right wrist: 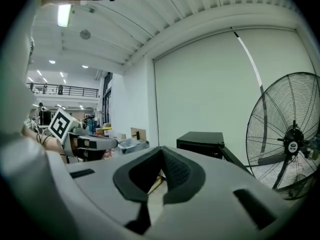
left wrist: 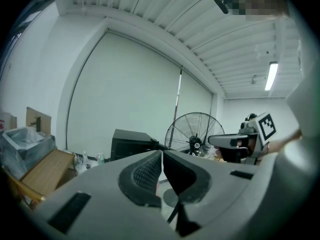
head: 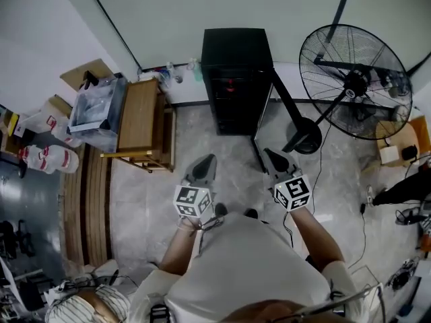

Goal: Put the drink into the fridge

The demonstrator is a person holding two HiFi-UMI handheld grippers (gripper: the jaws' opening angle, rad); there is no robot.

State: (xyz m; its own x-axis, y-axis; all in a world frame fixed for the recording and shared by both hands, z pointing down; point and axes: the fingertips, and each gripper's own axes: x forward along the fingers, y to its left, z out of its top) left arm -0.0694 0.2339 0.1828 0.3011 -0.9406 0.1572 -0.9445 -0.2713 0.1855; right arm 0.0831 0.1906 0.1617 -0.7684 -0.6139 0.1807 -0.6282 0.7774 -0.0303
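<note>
A black mini fridge (head: 236, 52) stands against the far wall, its door (head: 263, 116) swung open to the right and shelves showing. Something red (head: 231, 84) sits inside; I cannot tell what it is. Small bottles (head: 176, 73) stand on the ledge left of the fridge. My left gripper (head: 207, 159) and right gripper (head: 271, 155) hover side by side above the floor, short of the fridge, both shut and empty. In the left gripper view the jaws (left wrist: 162, 154) meet with the fridge (left wrist: 131, 143) beyond. In the right gripper view the jaws (right wrist: 161, 150) also touch.
A large floor fan (head: 353, 79) stands right of the fridge, its base (head: 306, 136) near the open door. A wooden table (head: 138, 113) and a clear plastic box (head: 97, 110) are at the left, with jugs (head: 50, 157) beyond. Cables (head: 363, 207) trail at the right.
</note>
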